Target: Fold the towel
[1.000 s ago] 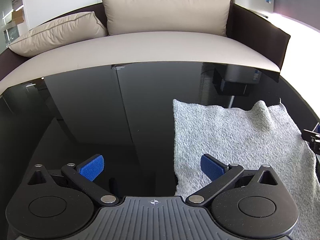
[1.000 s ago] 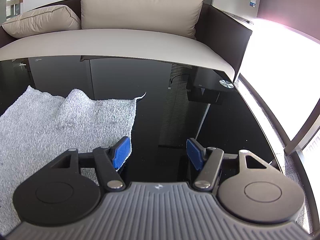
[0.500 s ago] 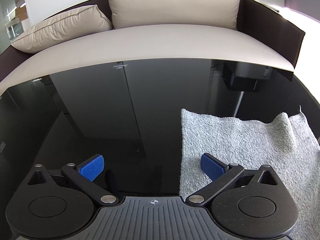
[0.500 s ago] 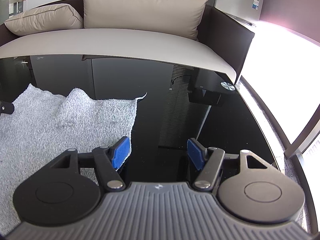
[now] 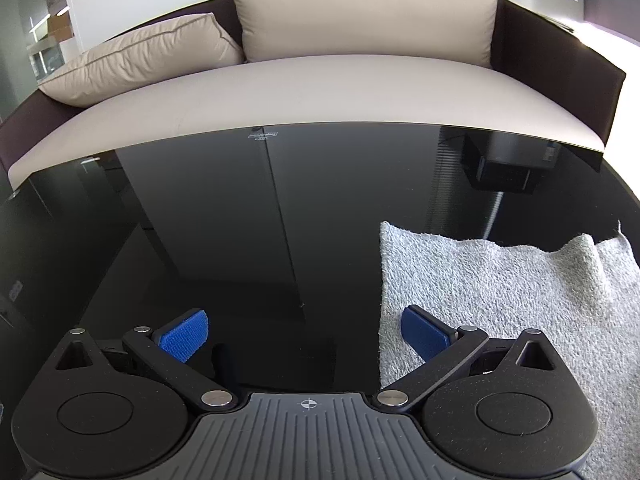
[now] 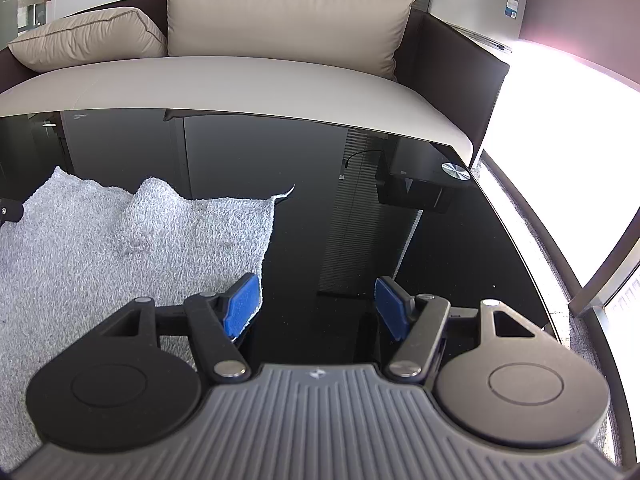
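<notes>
A light grey towel (image 5: 500, 280) lies spread on the glossy black table (image 5: 260, 220), with a raised wrinkle near its far edge. It also shows in the right wrist view (image 6: 132, 248). My left gripper (image 5: 304, 330) is open and empty; its right pad is over the towel's left edge, its left pad over bare table. My right gripper (image 6: 316, 308) is open and empty; its left pad is over the towel's right edge, its right pad over bare table.
A beige sofa (image 5: 320, 88) with two cushions runs behind the table's far edge. A small round metal disc (image 6: 456, 171) sits at the table's far right corner. A bright window and the table's right edge (image 6: 540, 240) lie to the right.
My left gripper has drawn back and tilted, so the towel sits lower and smaller in its view. The right gripper has barely moved. Both stay open.
</notes>
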### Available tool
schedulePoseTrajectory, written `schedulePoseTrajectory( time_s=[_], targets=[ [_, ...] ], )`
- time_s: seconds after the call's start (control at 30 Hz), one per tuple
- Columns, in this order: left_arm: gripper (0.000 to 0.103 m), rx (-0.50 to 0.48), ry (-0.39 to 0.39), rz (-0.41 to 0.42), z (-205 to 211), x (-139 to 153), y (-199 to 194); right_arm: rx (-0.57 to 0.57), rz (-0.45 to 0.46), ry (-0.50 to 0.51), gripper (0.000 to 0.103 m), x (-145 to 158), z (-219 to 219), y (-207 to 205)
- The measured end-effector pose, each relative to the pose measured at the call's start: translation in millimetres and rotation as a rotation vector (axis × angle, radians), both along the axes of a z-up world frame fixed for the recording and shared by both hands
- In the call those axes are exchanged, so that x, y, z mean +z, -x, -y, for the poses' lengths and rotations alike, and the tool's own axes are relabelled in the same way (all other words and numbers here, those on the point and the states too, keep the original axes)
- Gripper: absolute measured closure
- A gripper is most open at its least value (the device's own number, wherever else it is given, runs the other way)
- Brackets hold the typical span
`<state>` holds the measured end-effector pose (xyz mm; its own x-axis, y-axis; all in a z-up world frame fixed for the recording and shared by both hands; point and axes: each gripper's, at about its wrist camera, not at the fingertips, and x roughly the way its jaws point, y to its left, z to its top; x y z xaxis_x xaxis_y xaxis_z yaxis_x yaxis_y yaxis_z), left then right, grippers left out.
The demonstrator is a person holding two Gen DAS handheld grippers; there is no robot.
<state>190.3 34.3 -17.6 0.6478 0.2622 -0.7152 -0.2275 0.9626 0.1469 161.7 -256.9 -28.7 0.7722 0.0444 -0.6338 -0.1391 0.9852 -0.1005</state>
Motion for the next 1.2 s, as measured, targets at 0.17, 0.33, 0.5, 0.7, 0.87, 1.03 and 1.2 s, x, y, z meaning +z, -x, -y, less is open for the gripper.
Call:
schedulePoseTrajectory(
  time_s=[0.17, 0.33, 0.5, 0.7, 0.87, 1.03, 1.2],
  targets=[
    [0.001, 0.018, -0.011, 0.004, -1, 2, 4, -0.003, 0.000, 0.000, 0.036, 0, -1, 1],
    [0.001, 0.032, -0.032, 0.008, 4, 4, 7, -0.008, 0.001, 0.004, 0.035, 0, -2, 2],
    [0.001, 0.051, -0.066, 0.010, 9, 5, 7, -0.021, 0.008, 0.019, 0.031, 0, -3, 3],
    [0.001, 0.080, -0.054, 0.021, 10, 9, 10, -0.037, 0.013, 0.016, 0.029, -1, -2, 3],
    [0.001, 0.086, 0.016, 0.065, 2, 19, 22, -0.048, 0.025, -0.024, 0.026, 1, 3, 6],
    [0.001, 0.066, 0.054, 0.088, -1, 26, 43, -0.048, 0.066, -0.111, 0.017, 8, 8, 19],
    [0.001, 0.045, 0.056, 0.103, 1, 29, 64, -0.036, 0.097, -0.113, 0.011, 16, 4, 35]
  ],
)
